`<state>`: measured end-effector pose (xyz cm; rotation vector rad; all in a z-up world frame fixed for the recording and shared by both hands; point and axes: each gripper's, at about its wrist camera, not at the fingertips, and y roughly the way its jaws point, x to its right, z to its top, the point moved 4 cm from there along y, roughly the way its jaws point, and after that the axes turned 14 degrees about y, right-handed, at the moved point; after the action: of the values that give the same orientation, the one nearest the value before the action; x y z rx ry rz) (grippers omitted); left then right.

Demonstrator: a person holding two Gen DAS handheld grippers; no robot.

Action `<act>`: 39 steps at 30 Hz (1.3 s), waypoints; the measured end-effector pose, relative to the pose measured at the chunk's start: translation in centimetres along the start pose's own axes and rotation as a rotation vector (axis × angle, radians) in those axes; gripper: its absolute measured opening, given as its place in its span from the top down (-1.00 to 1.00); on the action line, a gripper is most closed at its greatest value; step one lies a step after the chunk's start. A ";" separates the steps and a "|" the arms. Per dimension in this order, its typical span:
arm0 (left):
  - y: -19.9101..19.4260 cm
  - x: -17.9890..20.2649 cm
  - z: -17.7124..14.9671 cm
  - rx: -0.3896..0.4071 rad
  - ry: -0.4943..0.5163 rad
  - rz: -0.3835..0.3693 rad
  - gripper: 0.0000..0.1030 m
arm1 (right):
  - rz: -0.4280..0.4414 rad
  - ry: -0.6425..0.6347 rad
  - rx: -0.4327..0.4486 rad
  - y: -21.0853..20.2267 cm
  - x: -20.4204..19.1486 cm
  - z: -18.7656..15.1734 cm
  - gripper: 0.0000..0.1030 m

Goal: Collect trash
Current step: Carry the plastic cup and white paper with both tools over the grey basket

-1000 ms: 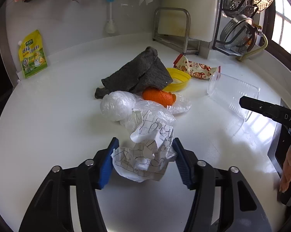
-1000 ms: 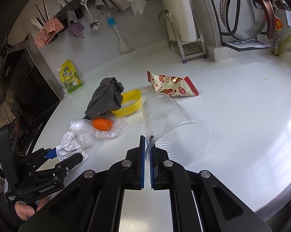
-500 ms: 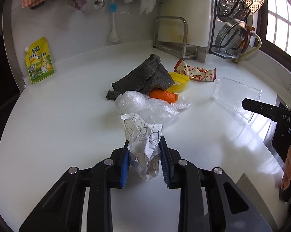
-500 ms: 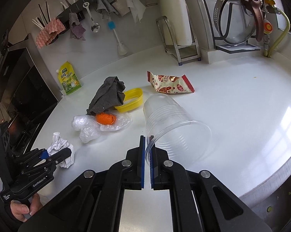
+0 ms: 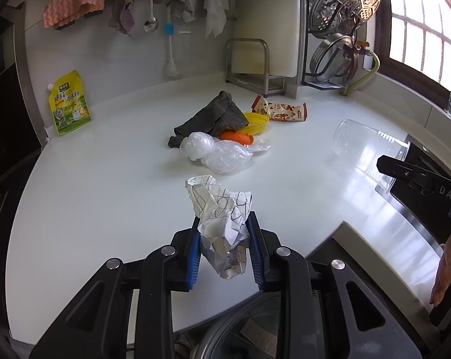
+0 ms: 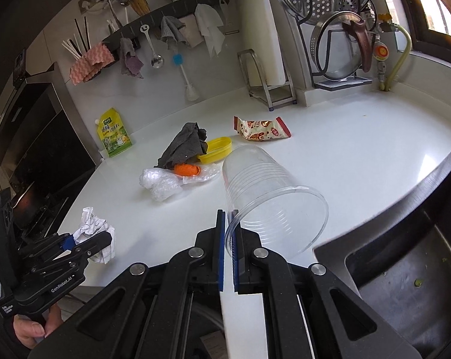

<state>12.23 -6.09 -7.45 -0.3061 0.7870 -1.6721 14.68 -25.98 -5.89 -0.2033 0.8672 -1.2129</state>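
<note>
My left gripper (image 5: 224, 233) is shut on a crumpled checked paper (image 5: 221, 209) and holds it above the near edge of the white counter (image 5: 105, 185); the paper also shows in the right wrist view (image 6: 92, 227). My right gripper (image 6: 229, 224) is shut on the rim of a clear plastic cup (image 6: 264, 191), held lifted over the counter. On the counter lie clear plastic wrap (image 5: 216, 151), an orange piece (image 5: 236, 137), a yellow lid (image 5: 257, 121), a grey cloth (image 5: 213, 116) and a snack wrapper (image 5: 281, 110).
A yellow pouch (image 5: 68, 104) leans on the back wall. A cutting board rack (image 5: 255, 59) and a dish rack (image 5: 342, 45) stand at the back right. A bin lid (image 5: 240, 332) shows below the counter edge. A sink (image 6: 405, 284) is at the right.
My left gripper closed on the paper, lifted it and pulled back toward the counter's near edge. My right gripper pulled back with the cup.
</note>
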 end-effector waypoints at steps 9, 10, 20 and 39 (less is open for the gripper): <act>-3.7 1.6 -3.2 0.019 0.031 -0.051 0.46 | -0.071 0.031 0.086 -7.0 -2.0 -7.3 0.92; -4.1 1.7 -3.6 0.021 0.034 -0.055 0.46 | -0.076 0.043 0.087 -7.6 -2.1 -8.2 0.92; -5.7 2.3 -8.3 -0.018 0.041 -0.105 0.46 | -0.092 0.095 0.052 -10.9 -4.2 -16.5 0.92; -5.9 3.5 -12.8 -0.089 0.078 -0.128 0.44 | -0.141 0.080 -0.076 -8.3 -5.8 -21.9 0.92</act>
<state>-0.72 -4.75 -13.82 -0.3612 0.9174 -1.7801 -6.66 -17.47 -13.15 -0.2828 0.9831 -1.3271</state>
